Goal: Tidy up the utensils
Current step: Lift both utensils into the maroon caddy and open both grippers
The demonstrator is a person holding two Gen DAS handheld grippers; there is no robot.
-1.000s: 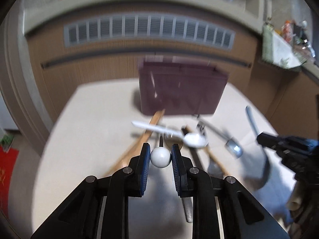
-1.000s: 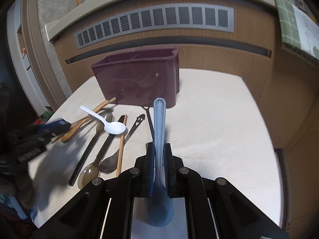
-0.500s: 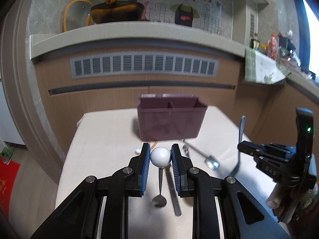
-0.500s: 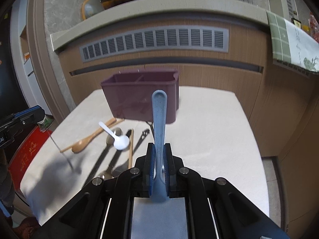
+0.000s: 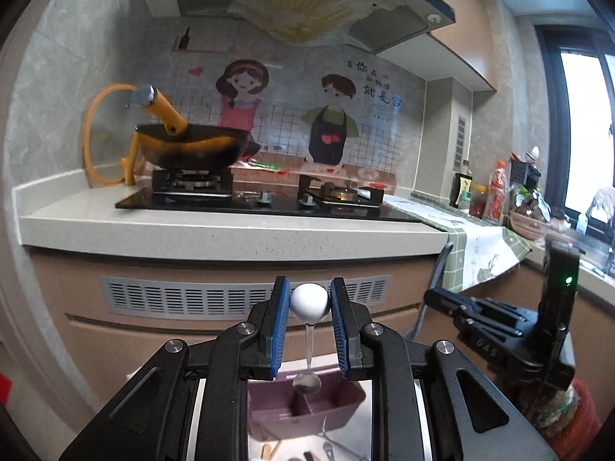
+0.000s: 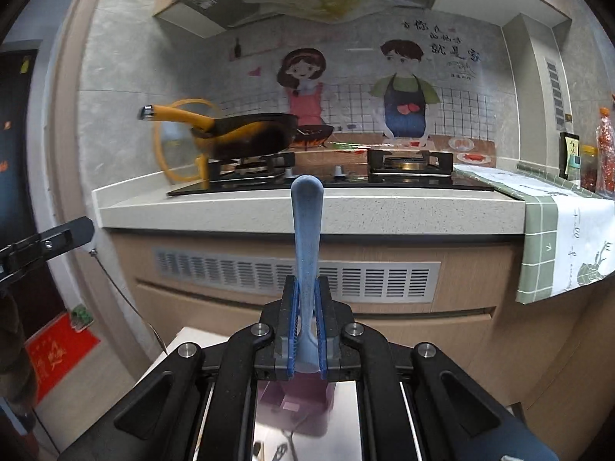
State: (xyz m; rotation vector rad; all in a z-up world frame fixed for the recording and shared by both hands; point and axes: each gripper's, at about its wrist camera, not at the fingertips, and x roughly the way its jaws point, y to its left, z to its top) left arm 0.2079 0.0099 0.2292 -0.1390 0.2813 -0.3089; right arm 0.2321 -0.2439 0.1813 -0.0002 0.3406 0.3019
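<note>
Above the purple bin, the left claw gripped a ball-ended spoon and the right claw a blue spoon, seemingly carrying both, next needing lowering into compartments.

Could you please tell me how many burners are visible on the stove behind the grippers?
2: the left burner sits under the wok; the right burner is bare. None seem hidden.

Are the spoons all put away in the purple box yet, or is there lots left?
Nothing looks put away yet: the purple box shows empty compartments. In hand: the left gripper is clamped on the white ball end of a metal spoon hanging over the box, and the right gripper holds a blue utensil. A few utensils lie on the table below, waiting.
</note>
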